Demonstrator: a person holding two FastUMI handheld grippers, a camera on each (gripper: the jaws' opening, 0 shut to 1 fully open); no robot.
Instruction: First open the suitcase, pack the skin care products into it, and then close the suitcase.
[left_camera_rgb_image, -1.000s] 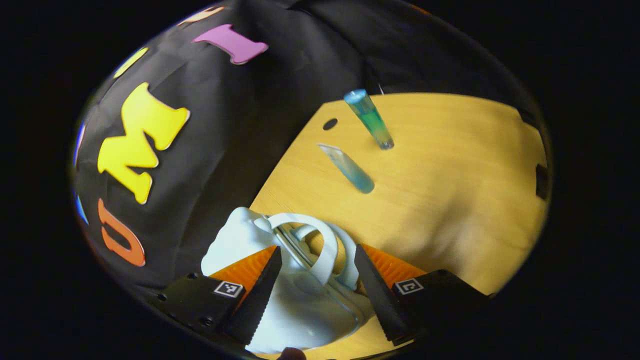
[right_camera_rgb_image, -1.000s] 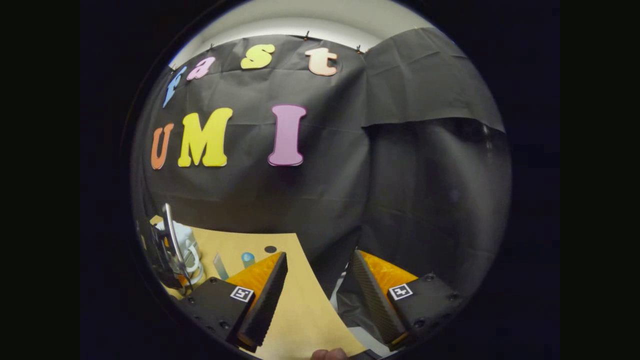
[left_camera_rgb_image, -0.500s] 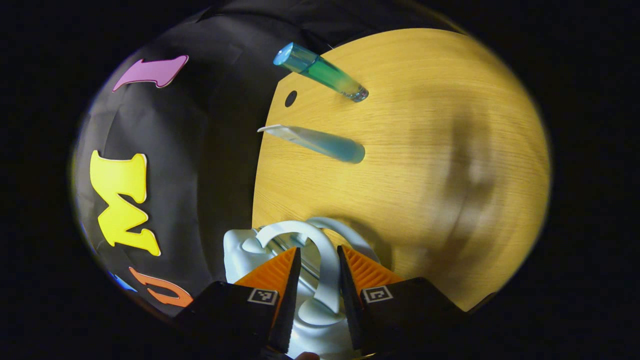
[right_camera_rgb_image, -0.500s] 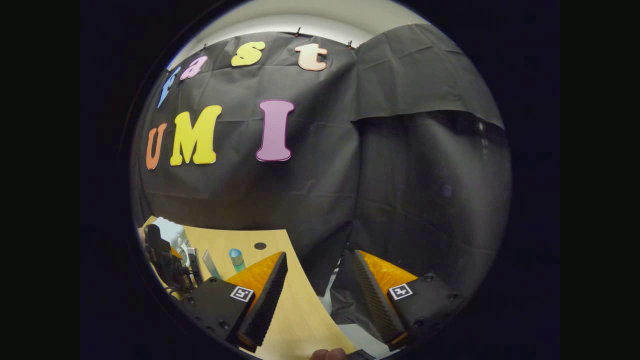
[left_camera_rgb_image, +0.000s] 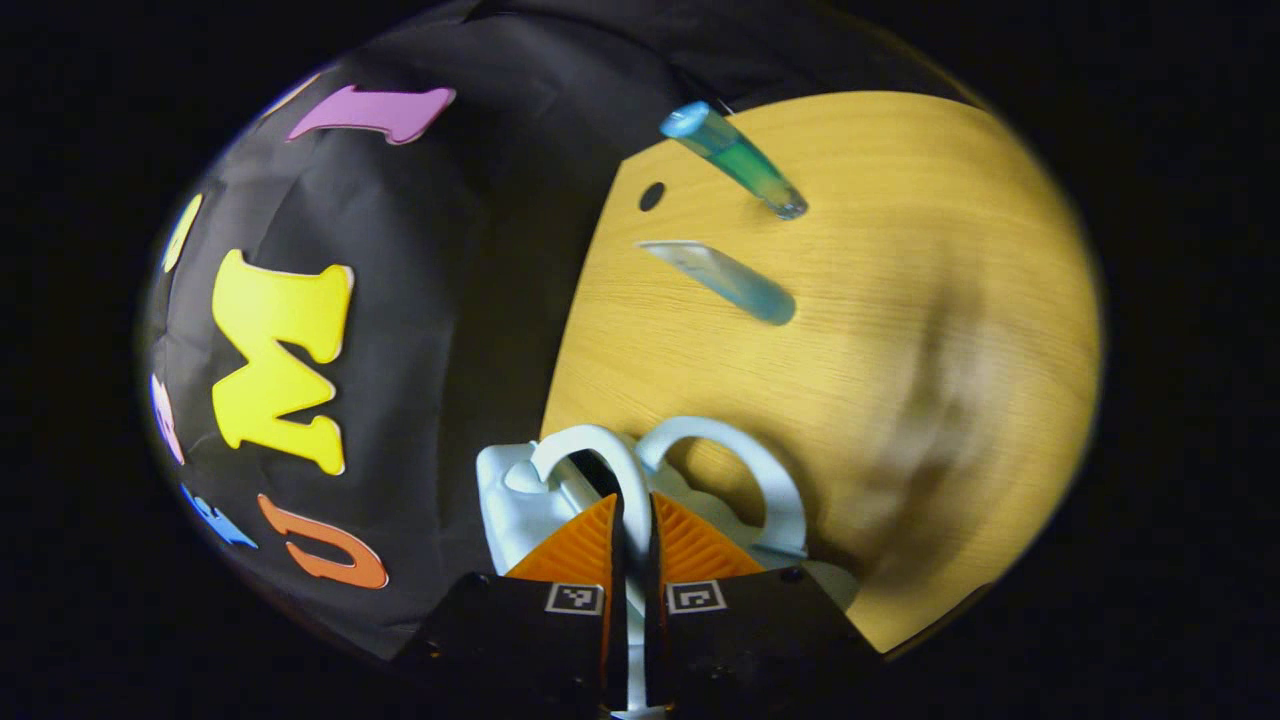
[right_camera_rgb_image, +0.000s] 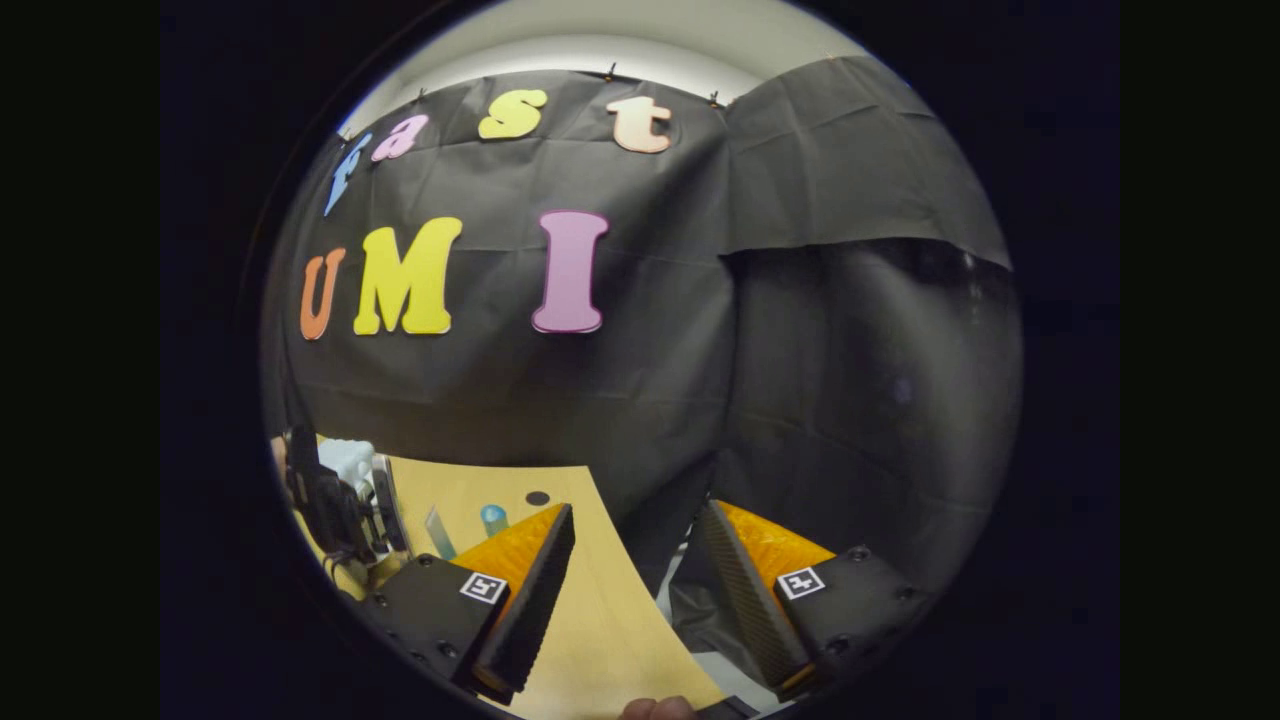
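The wooden table (left_camera_rgb_image: 900, 300) takes up most of the left gripper view, its bare top running to the black cloth wall (left_camera_rgb_image: 450, 300); in the right gripper view the same table (right_camera_rgb_image: 600, 620) shows as a narrow wedge below the wall; the pale suitcase (left_camera_rgb_image: 510, 495), a small white case, sits at the table's near edge by the cloth, with two looped handles; one handle (left_camera_rgb_image: 612, 470) stands between the fingers of the left gripper (left_camera_rgb_image: 630, 530), which are drawn in tight and press on it from both sides; the other handle (left_camera_rgb_image: 760, 470) arches free just beside; farther out on the table lie the skin care products, well apart from the case: a flat blue tube (left_camera_rgb_image: 725, 282) on its side, and beyond it a green-blue bottle (left_camera_rgb_image: 735, 160) standing tilted in the fisheye; the right gripper (right_camera_rgb_image: 630, 590) hangs over the table's edge with its fingers spread wide and nothing between them; far off at its left the left gripper (right_camera_rgb_image: 325, 505) shows by the suitcase (right_camera_rgb_image: 350, 460)
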